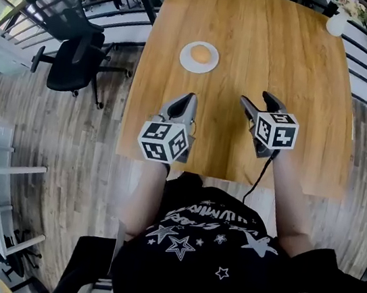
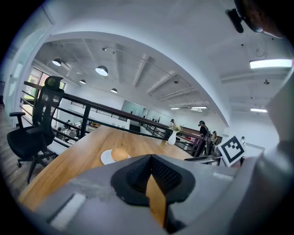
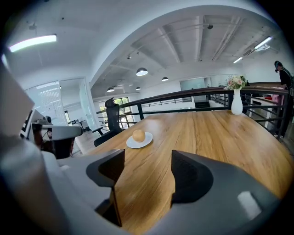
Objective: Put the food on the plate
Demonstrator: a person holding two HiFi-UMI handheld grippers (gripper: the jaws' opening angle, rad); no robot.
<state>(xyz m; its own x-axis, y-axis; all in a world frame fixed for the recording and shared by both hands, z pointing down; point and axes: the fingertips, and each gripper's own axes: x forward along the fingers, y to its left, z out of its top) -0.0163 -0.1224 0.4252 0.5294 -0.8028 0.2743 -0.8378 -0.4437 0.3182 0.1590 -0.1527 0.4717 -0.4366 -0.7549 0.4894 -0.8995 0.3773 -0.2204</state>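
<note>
Since the bun [image 1: 200, 53] already sits on the plate [image 1: 211, 65], well ahead of both grippers, little seems left; it looks light, soft, easily dented, best held gently round its sides; left gripper [image 1: 190, 98] jaws together, right gripper [image 1: 255, 96] jaws apart, empty.

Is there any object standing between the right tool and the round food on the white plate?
Nothing visible does. Only bare table lies between the open, empty right tool and the round food, which already sits on the plate.
</note>
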